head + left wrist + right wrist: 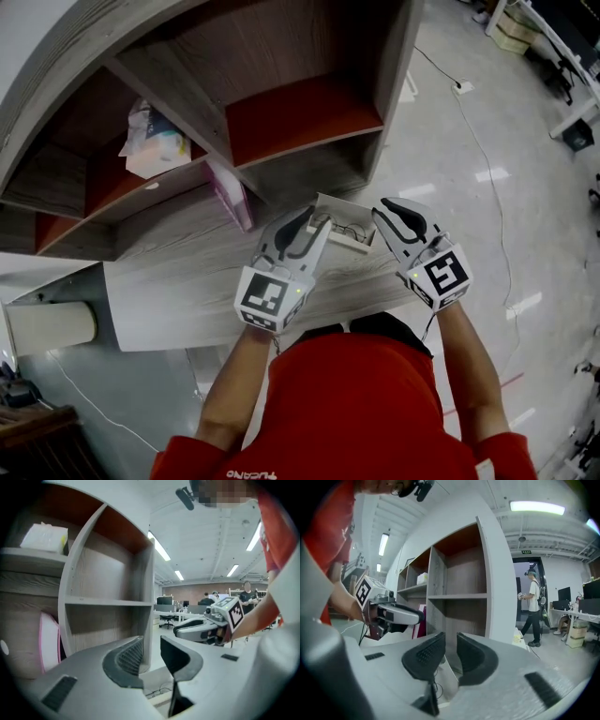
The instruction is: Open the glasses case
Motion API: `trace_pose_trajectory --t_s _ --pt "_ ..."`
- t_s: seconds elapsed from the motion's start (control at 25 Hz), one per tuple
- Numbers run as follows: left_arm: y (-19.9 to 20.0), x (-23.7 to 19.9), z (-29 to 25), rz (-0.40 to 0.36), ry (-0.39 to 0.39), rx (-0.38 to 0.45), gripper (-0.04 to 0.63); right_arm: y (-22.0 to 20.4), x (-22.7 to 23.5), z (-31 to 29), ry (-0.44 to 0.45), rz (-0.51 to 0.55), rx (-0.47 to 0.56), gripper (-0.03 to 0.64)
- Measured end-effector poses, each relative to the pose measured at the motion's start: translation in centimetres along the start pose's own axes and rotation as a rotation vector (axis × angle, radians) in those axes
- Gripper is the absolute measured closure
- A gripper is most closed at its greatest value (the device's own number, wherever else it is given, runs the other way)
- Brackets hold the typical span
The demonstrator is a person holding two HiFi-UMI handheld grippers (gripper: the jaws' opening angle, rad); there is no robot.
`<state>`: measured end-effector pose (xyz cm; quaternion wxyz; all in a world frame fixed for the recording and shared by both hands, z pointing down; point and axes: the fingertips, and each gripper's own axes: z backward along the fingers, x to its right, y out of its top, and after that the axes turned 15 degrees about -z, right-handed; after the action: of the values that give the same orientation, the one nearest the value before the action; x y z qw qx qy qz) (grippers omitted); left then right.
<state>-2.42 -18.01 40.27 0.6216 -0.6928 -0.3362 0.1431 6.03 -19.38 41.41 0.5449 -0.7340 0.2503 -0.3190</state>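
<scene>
The white glasses case (330, 208) lies open on the wooden desk (187, 281), with dark-framed glasses (351, 231) inside it. Both grippers hang above its near side in the head view. My left gripper (317, 223) is at the case's left end, its jaws open with nothing between them (152, 656). My right gripper (382, 216) is at the case's right end, its jaws a narrow gap apart and empty (450, 654). A strip of the case shows under the jaws in both gripper views (157, 686) (449, 679). Each gripper also sees the other (201, 627) (396, 615).
A wooden shelf unit (300, 112) with red-backed compartments stands behind the desk. It holds a wrapped packet (155, 141), and a pink flat item (230, 192) leans by it. A white roll (52, 328) sits at the left. A cable (487, 169) runs across the floor. A person (532, 604) walks far off.
</scene>
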Motion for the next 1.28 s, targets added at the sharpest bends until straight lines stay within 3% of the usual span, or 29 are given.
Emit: trace_pose_trajectory --t_s 0.16,0.52,0.8,1.28 --pt "4.2 -0.3 1.1 0.004 0.036 0.110 0.523 3.1 -1.7 1.1 0.015 -0.004 0.083 0.551" --pt "9.3 -0.8 3.0 -0.010 0.096 0.251 0.571 7.4 -4.7 3.0 0.032 -0.003 0.216 0.597" --pt "9.5 -0.4 3.7 -0.011 0.085 0.258 0.580 8.9 -5.8 3.8 0.022 -0.002 0.278 0.611" --pt "9.8 0.3 3.8 -0.031 0.072 0.266 0.586 9.3 -5.8 4.2 0.006 0.000 0.295 0.612"
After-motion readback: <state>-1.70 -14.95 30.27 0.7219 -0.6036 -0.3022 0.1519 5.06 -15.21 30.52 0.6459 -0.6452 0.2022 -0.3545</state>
